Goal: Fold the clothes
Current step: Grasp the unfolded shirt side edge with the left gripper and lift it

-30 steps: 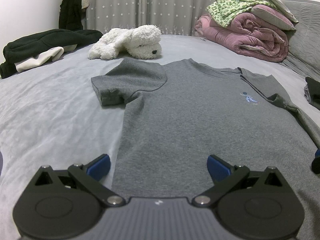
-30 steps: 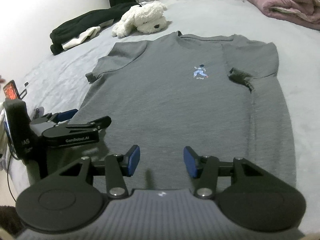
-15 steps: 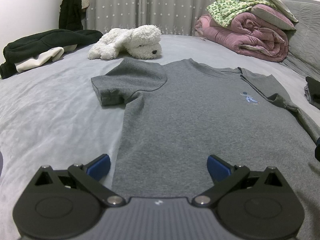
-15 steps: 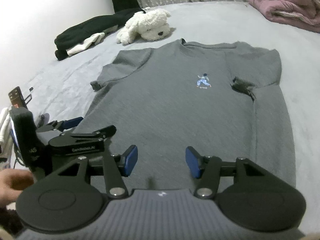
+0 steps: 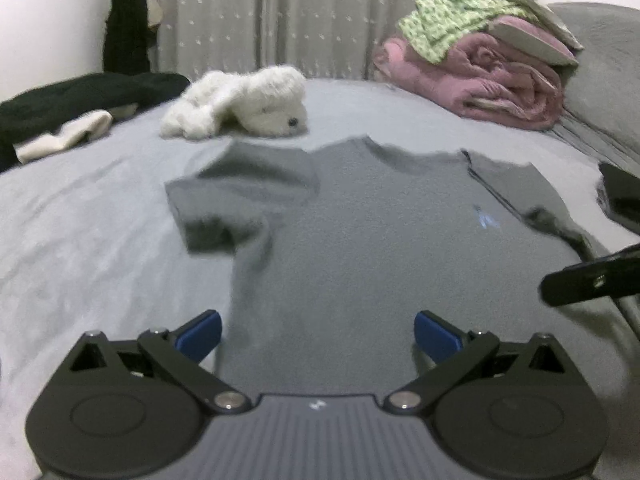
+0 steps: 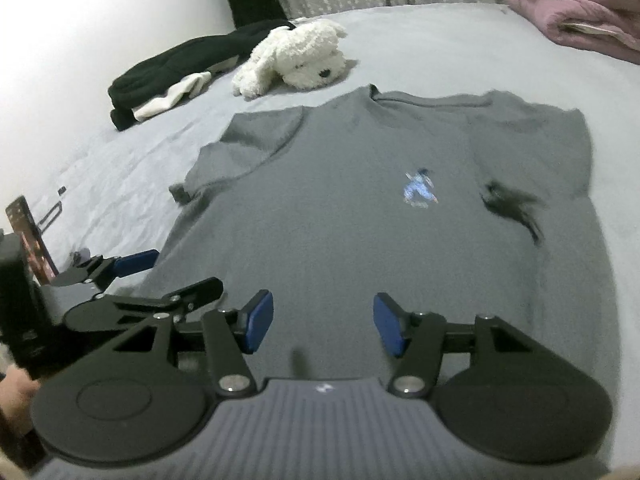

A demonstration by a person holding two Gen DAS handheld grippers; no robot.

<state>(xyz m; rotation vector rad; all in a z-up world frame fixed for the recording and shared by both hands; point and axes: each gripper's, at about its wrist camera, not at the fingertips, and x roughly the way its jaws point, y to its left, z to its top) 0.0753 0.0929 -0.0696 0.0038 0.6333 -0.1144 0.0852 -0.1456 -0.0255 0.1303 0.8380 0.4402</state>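
The grey T-shirt [image 6: 360, 216] lies flat mid-bed, soft and limp, best pinched at its near hem; left gripper [image 5: 318, 334] and right gripper [image 6: 323, 326] hover wide open, empty.

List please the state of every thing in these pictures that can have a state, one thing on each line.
Left gripper: open, empty, over the shirt hem.
Right gripper: open, empty, over the shirt hem.
Grey T-shirt: spread flat face up on the bed, one side already folded in, the other sleeve still out.
Pink quilt: folded in a pile.
Green patterned cloth: crumpled on the quilt.
Black garment: bunched, unfolded.
White plush dog: lying flat.
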